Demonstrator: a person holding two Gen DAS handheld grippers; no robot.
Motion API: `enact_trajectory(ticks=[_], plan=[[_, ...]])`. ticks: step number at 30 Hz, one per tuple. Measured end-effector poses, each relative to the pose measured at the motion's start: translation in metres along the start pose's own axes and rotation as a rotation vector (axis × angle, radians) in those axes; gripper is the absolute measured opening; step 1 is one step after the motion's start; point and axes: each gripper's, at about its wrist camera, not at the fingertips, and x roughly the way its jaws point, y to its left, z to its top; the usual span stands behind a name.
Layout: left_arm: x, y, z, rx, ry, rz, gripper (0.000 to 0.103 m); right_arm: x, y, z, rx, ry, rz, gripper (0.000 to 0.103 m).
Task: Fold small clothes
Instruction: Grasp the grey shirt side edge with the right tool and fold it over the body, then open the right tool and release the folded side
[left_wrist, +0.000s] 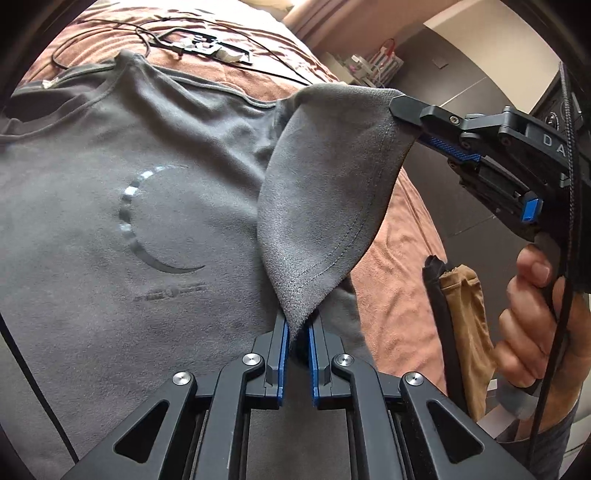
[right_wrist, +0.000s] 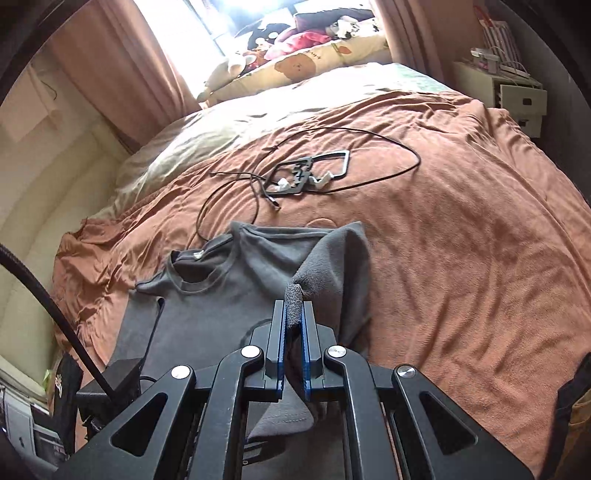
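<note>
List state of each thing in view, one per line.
grey T-shirt: flat on the bed, front up, one sleeve lifted.
sleeve: raised, held at two points.
left gripper: shut on the sleeve hem.
right gripper: shut on the sleeve edge.
black cable: loose, looped on the bedspread.
bedspread: wrinkled.
</note>
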Motion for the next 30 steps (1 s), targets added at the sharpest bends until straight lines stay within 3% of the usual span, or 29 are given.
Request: enact_trajectory(ticks=[6,13,14,16,17,18,21,30], plan=[[-0.040,0.024,0.008,-0.023,-0.079,0.068,0.041,0.031,0.020,0.006,-0.021,0.033,0.028,0.004],[-0.063,0.053,0.023,-0.053,-0.124,0.143,0.041,0.074,0.043,0.013,-0.039,0.106,0.053,0.005],[-0.064,0.057,0.026,-0.056,-0.127,0.153,0.041,0.079,0.043,0.015,-0.034,0.120,0.052,0.008],[-0.066,0.063,0.031,-0.058,-0.132,0.175,0.042,0.083,0.041,0.019,-0.026,0.121,0.061,0.029],[-0.066,0.066,0.033,-0.060,-0.131,0.184,0.042,0.081,0.039,0.021,-0.031,0.103,0.053,0.054],[-0.066,0.070,0.036,-0.061,-0.132,0.188,0.043,0.078,0.038,0.022,-0.034,0.080,0.042,0.066],[-0.065,0.075,0.043,-0.063,-0.145,0.201,0.056,0.072,0.025,0.021,-0.028,0.063,0.026,0.066],[-0.043,0.080,0.068,-0.047,-0.187,0.258,0.057,0.063,-0.023,0.017,-0.003,0.026,-0.086,0.066]])
